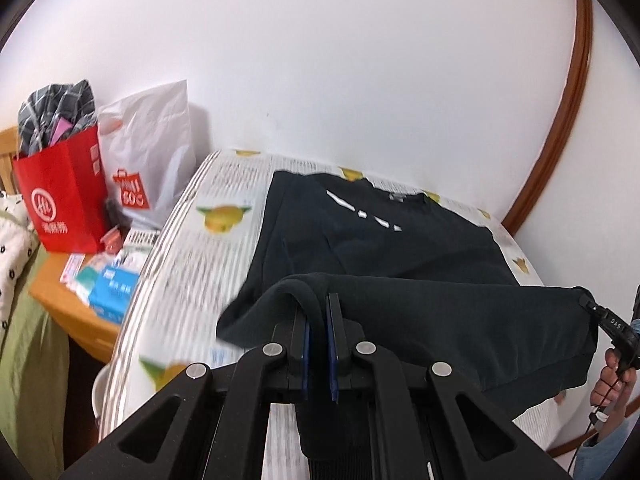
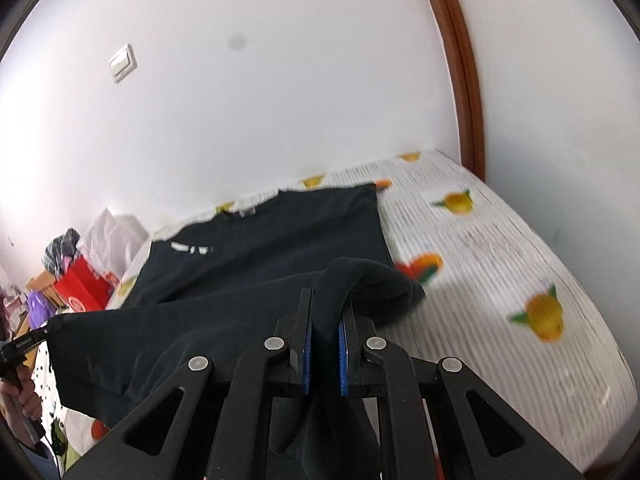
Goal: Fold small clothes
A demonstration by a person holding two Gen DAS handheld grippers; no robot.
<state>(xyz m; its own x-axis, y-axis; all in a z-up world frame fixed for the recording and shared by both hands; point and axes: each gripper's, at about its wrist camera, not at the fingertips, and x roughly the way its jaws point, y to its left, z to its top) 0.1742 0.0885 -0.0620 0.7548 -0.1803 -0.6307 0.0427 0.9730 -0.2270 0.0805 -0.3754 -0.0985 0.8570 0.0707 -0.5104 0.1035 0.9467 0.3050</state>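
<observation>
A black T-shirt [image 1: 380, 236] with white print lies on a fruit-patterned bed sheet [image 1: 188, 248], its collar toward the wall. Its near hem is lifted off the sheet and stretched between both grippers. My left gripper [image 1: 318, 300] is shut on the hem's left corner, cloth bunched between the blue pads. My right gripper [image 2: 328, 300] is shut on the hem's right corner of the same T-shirt [image 2: 260, 248]. In the left wrist view the right gripper [image 1: 588, 300] shows at the far right, pinching the cloth. The left gripper [image 2: 50, 326] appears at the far left of the right wrist view.
A white wall runs behind the bed, with a brown wooden frame [image 1: 560, 128] on the right. Left of the bed a wooden table [image 1: 68, 300] carries a red paper bag [image 1: 64, 196] stuffed with plaid clothing, a white plastic bag [image 1: 152, 148] and small boxes. A person's hand [image 1: 612, 376] grips the right handle.
</observation>
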